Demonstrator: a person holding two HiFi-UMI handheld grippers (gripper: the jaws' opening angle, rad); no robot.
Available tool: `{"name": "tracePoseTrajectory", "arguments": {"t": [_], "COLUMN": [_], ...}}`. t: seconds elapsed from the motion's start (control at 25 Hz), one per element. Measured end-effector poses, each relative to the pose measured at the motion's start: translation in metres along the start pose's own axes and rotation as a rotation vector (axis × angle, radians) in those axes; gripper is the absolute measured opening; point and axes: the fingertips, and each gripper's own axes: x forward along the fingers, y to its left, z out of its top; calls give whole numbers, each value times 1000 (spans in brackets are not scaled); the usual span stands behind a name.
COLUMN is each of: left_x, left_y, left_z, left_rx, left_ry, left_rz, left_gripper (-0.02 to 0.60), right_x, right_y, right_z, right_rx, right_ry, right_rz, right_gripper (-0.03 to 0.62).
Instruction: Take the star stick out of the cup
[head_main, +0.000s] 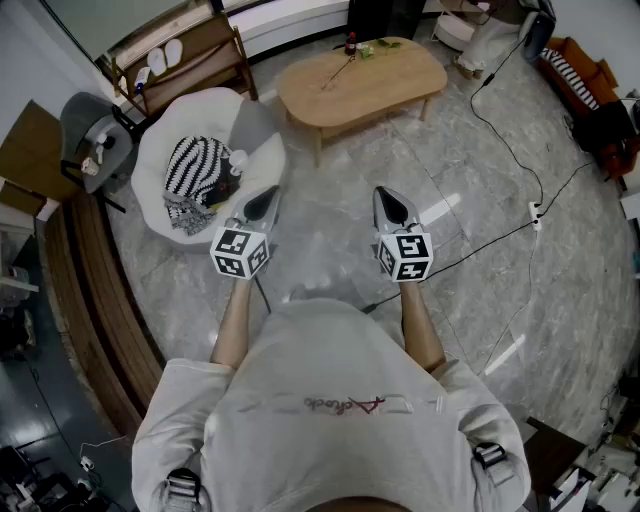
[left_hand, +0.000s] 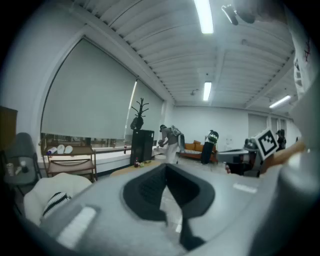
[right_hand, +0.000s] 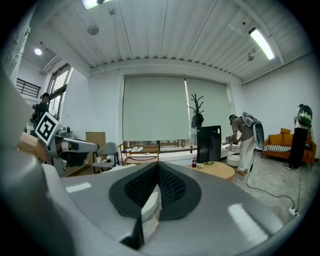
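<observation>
Far ahead stands a low oval wooden table (head_main: 400, 85) with a small dark bottle (head_main: 350, 44), something green (head_main: 366, 50) and a thin stick-like thing (head_main: 338, 72) on it. I cannot make out a cup or a star at this distance. My left gripper (head_main: 266, 192) and right gripper (head_main: 388, 194) are held side by side above the marble floor, well short of the table, both shut and empty. The left gripper (left_hand: 166, 170) points toward the table (left_hand: 125, 170) and the bottle (left_hand: 136, 163). The right gripper (right_hand: 157, 167) faces the table (right_hand: 220, 171) and the bottle (right_hand: 194, 162).
A white round seat with a striped cloth (head_main: 198, 170) is at the left, with a grey chair (head_main: 90, 130) and a wooden rack (head_main: 190, 50) behind it. Black cables (head_main: 510, 150) and a power strip (head_main: 537, 213) cross the floor at right. A person (right_hand: 245, 142) stands beyond the table.
</observation>
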Motion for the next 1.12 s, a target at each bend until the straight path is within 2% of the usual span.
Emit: {"name": "tracePoseTrajectory", "arguments": {"t": [0.72, 1.12], "left_x": [25, 62], "left_y": [-27, -83], "left_z": [1, -3], "left_rx": [14, 44], "left_ry": [15, 36], "left_rz": [8, -3], "left_gripper": [0, 0], "right_x": [-9, -35], "right_y": [-25, -64], "right_z": [-6, -11], "right_rx": [33, 0], "right_ry": [-12, -7], "right_rz": [46, 99], "right_gripper": [3, 3]}}
